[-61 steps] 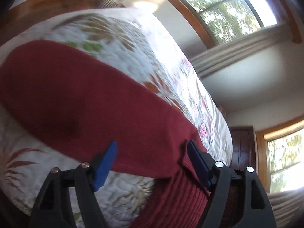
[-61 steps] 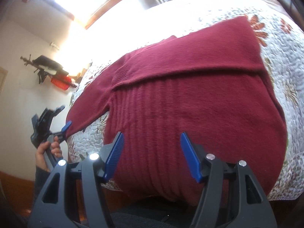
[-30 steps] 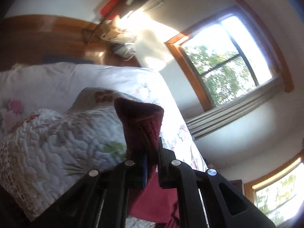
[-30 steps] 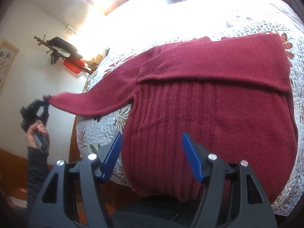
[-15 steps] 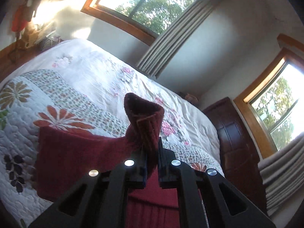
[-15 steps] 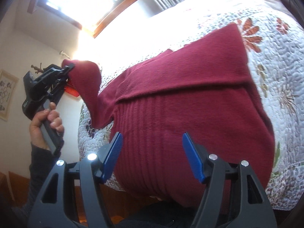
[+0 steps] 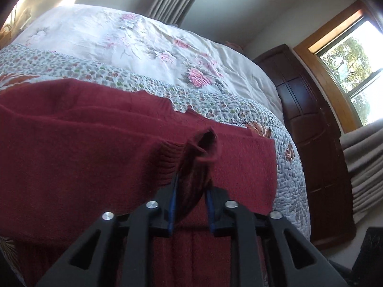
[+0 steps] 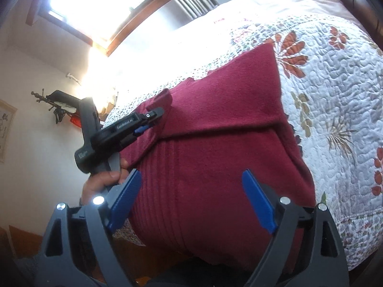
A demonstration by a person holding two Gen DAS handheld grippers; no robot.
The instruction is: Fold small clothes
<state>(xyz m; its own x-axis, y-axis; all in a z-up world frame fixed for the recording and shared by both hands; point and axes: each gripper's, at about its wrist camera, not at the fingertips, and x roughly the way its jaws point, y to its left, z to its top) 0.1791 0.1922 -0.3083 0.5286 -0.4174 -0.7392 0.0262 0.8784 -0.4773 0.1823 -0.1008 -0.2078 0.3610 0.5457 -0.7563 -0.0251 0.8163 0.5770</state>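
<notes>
- One maroon knit sweater lies spread on the quilted floral bedspread, its ribbed body running toward 6 o'clock in the right wrist view.
- One sleeve already lies folded across the chest, its straight edge running from about 9 toward 3 o'clock in that view.
- The left claw is clamped on the ribbed cuff of the other sleeve, holding it over the upper part of the sweater; the cuff mouth gapes just past the blue pads.
- In the right wrist view the same left claw sits at about 10 o'clock, a hand gripping its handle below.
- The right claw stands wide, gripping nothing, above the ribbed body near the hem.
- By my reading, the sleeve stage is nearly done: this second sleeve is not yet released and flattened.
- Left to do, I judge: folding the body up from the hem and squaring the bundle.
</notes>
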